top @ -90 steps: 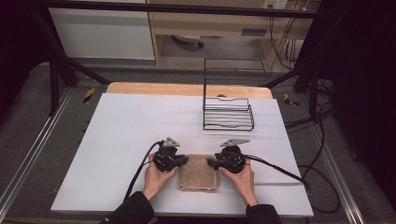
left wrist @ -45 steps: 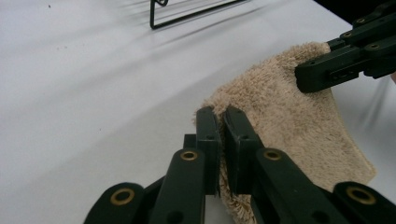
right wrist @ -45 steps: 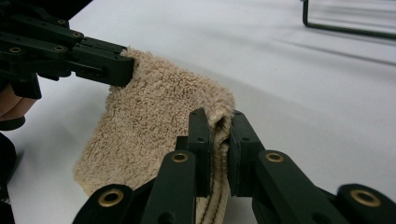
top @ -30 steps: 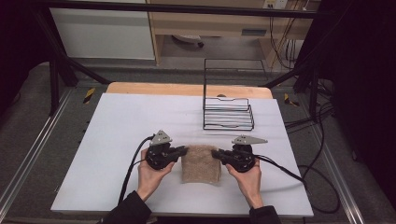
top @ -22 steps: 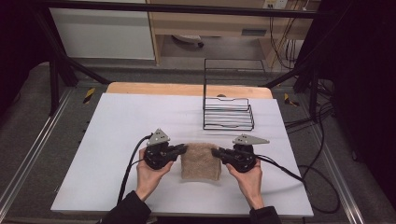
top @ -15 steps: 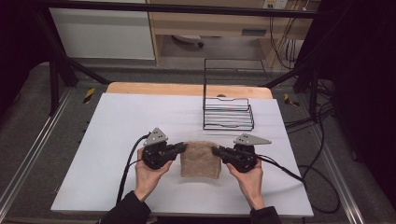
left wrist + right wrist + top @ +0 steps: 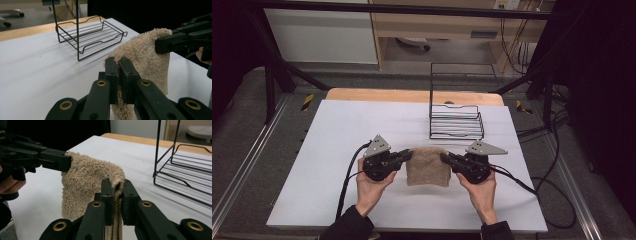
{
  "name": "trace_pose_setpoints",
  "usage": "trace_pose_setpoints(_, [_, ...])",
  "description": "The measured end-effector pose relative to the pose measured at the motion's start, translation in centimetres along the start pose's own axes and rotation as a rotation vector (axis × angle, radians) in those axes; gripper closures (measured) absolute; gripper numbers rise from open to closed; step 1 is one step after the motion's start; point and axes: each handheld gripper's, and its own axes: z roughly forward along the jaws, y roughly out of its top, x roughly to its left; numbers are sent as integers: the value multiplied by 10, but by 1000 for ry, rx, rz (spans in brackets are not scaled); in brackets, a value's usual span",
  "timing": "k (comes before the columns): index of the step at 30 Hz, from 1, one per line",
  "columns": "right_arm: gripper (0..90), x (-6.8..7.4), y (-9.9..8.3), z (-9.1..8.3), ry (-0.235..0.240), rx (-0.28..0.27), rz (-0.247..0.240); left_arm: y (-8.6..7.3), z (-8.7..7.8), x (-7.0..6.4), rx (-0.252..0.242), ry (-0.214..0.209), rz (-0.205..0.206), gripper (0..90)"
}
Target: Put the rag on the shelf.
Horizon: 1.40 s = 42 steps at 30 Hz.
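One folded beige terry towel (image 7: 428,166) held up over the white table (image 7: 332,135), two black grippers — left (image 7: 408,155) and right (image 7: 444,157) — each clamped on an upper corner, one black wire rack (image 7: 456,122) behind, gripper views reveal the pinched folds.

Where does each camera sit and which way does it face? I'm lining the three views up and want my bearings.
High view: above the person's side, looking forward and down on the table; both forearms, left tongs and right tongs show.
Left gripper view: rides the left tongs, looking along them past the towel to the wire rack; the right tongs show.
Right gripper view: rides the right tongs, facing the left tongs.
All three share the towel and rack.
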Motion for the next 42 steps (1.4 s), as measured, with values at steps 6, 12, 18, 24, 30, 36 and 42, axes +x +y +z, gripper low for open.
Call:
trace_pose_setpoints(6, [825,0,7,-6,-10,-35,-8,8,0,-1,-20,-4,6,851])
trace_pose_setpoints(12, [826,-3,14,-10,-27,-60,-13,18,5,-3,-44,-3,20,850])
trace_pose_setpoints(18, [826,-4,23,-14,-43,-80,-25,26,8,-2,-65,-9,11,850])
trace_pose_setpoints(24, [826,-6,33,-17,-64,-102,-42,37,10,-2,-87,-10,18,851])
trace_pose_setpoints(30, [826,-8,42,-21,-88,-129,-56,46,13,-2,-108,-9,21,851])
trace_pose_setpoints(36, [826,-10,52,-24,-103,-155,-60,59,16,-1,-135,-12,25,851])
trace_pose_setpoints(42, [827,-13,62,-26,-117,-174,-63,71,18,1,-154,-14,24,851])
